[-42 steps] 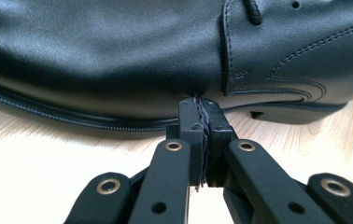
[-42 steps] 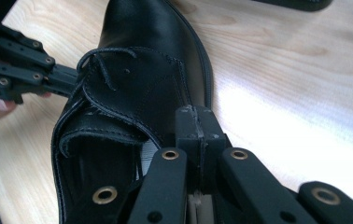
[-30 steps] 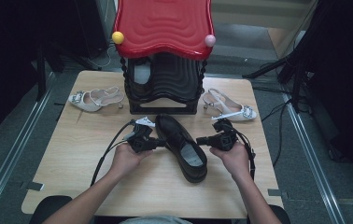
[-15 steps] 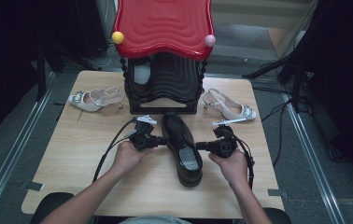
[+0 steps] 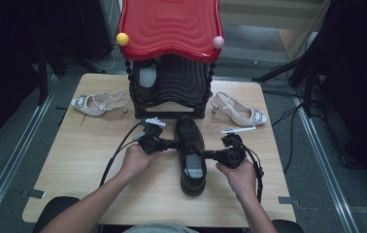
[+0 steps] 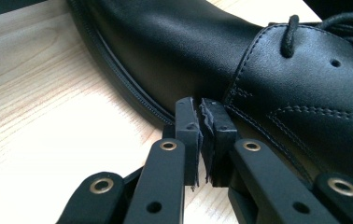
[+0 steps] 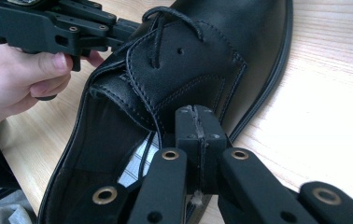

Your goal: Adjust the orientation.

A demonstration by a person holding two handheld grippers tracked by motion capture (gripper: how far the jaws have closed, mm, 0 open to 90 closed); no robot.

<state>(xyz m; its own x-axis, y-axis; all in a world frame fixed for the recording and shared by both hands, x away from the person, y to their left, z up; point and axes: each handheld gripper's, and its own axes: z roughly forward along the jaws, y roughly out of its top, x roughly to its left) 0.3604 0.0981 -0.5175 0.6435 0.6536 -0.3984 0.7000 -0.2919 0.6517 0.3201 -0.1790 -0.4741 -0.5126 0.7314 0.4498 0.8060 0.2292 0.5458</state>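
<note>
**A:** What's the high view giving you?

**B:** I've got the black shoe (image 5: 191, 153) lying on the table (image 5: 99, 160) in front of the red-topped rack (image 5: 169, 58), toe toward it, between my left tongs (image 5: 171, 144) and right tongs (image 5: 209, 154). A second ago it sat angled, heel out to the right; now it points straight at the rack.

**A:** Left gripper view?

**B:** The left tongs (image 6: 200, 103) touch the shoe's flank just above the welt. The jaws have just been easing apart, but only a slit shows, with nothing in it. The leather looks smooth and likely slippery, so I'd push there rather than pinch.

**A:** Right gripper view?

**B:** The right tongs (image 7: 196, 110) are pressed together, empty, against the collar by the laces (image 7: 158, 28). I judge the shoe fairly heavy, stiff in the sole, softer above; the collar edge is the place to grip.
</note>
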